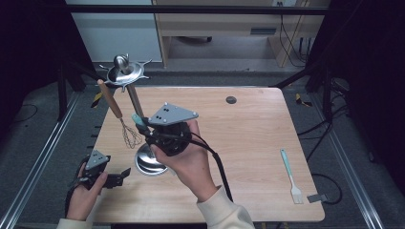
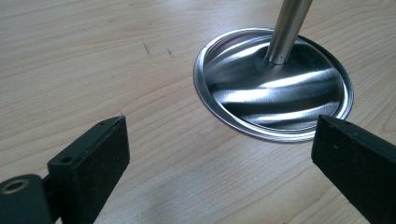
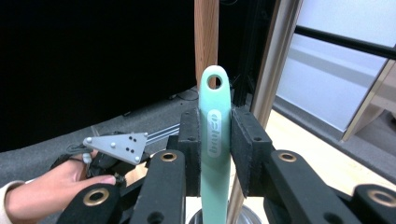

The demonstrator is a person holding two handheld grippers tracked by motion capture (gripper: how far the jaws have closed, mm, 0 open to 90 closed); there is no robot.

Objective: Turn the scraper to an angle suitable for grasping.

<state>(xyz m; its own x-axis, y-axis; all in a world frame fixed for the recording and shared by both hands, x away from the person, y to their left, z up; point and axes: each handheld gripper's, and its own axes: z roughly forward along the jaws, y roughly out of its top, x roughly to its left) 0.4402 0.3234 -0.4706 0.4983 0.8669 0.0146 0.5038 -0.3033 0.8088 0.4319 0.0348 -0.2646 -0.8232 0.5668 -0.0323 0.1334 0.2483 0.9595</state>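
One mint utensil handle [image 3: 214, 135] standing upright, clamped in right gripper [image 3: 215, 149], hanging-hole end just below rack hooks [image 1: 125, 72]; left gripper [image 2: 219, 154] gaping, idling near-left.

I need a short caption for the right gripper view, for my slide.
Right gripper clamps a mint-green utensil handle, hanging hole up, beside the steel stand pole.

Pale wooden table [image 2: 116, 65] across whole frame. Round shiny metal base [image 2: 275, 93] at upper right, flat on the wood, thin steel pole [image 2: 287, 28] rising from its centre out of the top edge. Two black jaws at lower corners, wide apart, nothing between.
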